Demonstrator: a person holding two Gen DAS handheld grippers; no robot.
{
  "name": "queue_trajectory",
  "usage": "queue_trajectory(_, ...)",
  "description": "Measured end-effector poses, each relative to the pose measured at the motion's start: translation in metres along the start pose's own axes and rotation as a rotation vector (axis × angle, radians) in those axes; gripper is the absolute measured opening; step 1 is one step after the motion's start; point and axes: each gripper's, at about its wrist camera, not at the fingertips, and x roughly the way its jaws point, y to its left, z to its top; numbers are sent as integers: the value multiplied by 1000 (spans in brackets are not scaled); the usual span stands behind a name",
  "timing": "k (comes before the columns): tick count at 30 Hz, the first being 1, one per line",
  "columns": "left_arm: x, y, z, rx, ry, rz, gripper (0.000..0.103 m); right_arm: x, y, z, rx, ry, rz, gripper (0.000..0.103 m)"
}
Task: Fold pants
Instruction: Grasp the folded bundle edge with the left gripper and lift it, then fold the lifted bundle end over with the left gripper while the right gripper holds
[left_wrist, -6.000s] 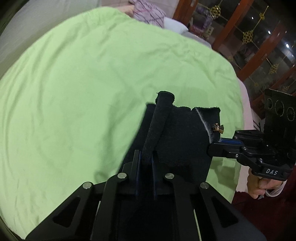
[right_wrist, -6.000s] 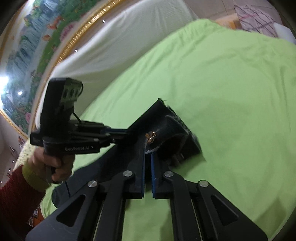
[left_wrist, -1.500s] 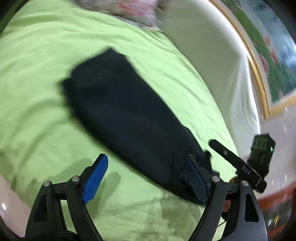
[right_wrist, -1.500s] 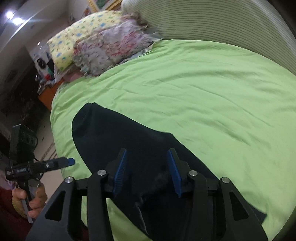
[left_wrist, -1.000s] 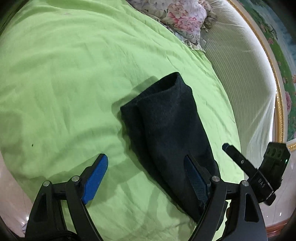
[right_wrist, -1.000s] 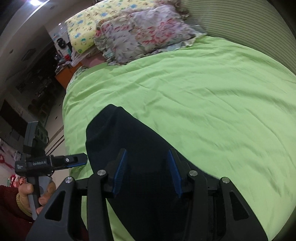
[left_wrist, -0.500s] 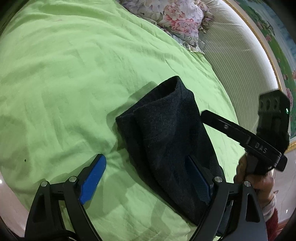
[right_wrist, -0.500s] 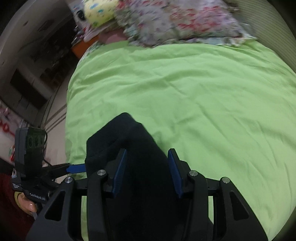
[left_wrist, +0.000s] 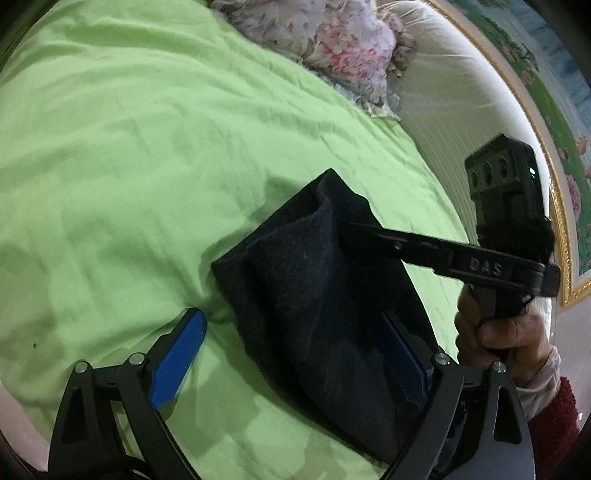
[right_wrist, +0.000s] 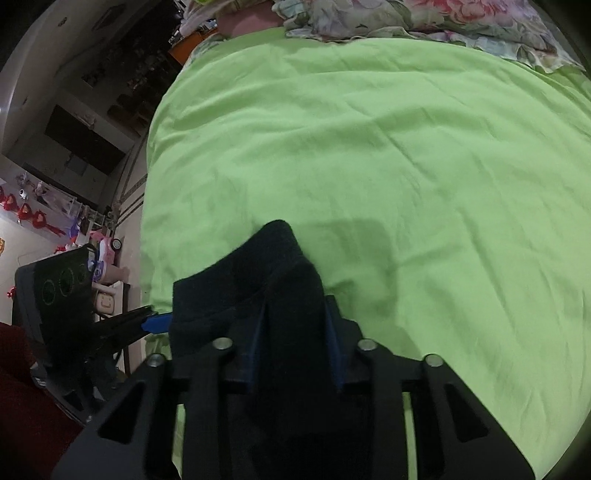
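Observation:
The black pants (left_wrist: 317, 280) lie folded into a narrow bundle on the green bedspread (left_wrist: 129, 155). My left gripper (left_wrist: 291, 354) is open wide, its blue pads either side of the bundle's near end, one pad on the sheet, the other over the cloth. My right gripper (right_wrist: 295, 332) is part open, straddling a raised fold of the pants (right_wrist: 258, 280). It also shows in the left wrist view (left_wrist: 354, 229), reaching over the bundle from the right. The left gripper's blue tip (right_wrist: 155, 323) shows at the right wrist view's left edge.
Floral pillows (left_wrist: 332, 48) and a white padded headboard (left_wrist: 461, 122) lie beyond the pants. The bed's edge (right_wrist: 147, 206) drops to a floor with toys and furniture on the left of the right wrist view. Green bedspread (right_wrist: 406, 155) stretches ahead.
The pants, held up by both shut grippers six seconds ago, now lie on the bed. Over the last second the right gripper swung in over the bundle and the cloth bunched up shorter.

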Motion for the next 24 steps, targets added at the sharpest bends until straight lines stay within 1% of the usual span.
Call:
queue_trajectory(1, 1, -2, 1, 10, -4, 1, 87, -6, 0, -4, 6, -20, 16, 21)
queue_trajectory(2, 2, -4, 2, 29, -6, -11, 72, -12, 0, -7, 12, -42, 33, 20)
queue_trajectory(3, 3, -6, 2, 39, 3, -24, 61, -19, 0, -10, 19, -67, 46, 20)
queue_trajectory(4, 8, -8, 4, 44, 33, -42, 47, -29, 0, -14, 31, -98, 57, 20)
queue_trajectory(5, 11, -9, 4, 41, 56, -56, 36, -36, 0, -16, 35, -117, 62, 19)
queue_trajectory(6, 11, -10, 4, 30, 71, -98, 29, -45, 1, -19, 39, -140, 68, 19)
queue_trajectory(7, 10, -12, 4, 25, 75, -134, 26, -57, 2, -25, 45, -167, 72, 19)
queue_trajectory(8, 5, -17, 3, 35, 67, -150, 25, -64, 3, -28, 48, -183, 73, 19)
queue_trajectory(10, -6, -33, 1, 89, 45, -177, 21, -85, 6, -39, 55, -228, 70, 19)
queue_trajectory(15, -32, -77, -3, 188, 19, -258, 20, -132, 12, -68, 82, -340, 51, 19)
queue_trajectory(20, -50, -119, -17, 264, 27, -339, 20, -180, 14, -116, 146, -477, 4, 19)
queue_trajectory(22, -54, -140, -26, 312, 34, -360, 20, -194, 14, -135, 175, -526, -13, 19)
queue_trajectory(24, -58, -156, -39, 350, 50, -384, 20, -201, 15, -149, 199, -552, -28, 19)
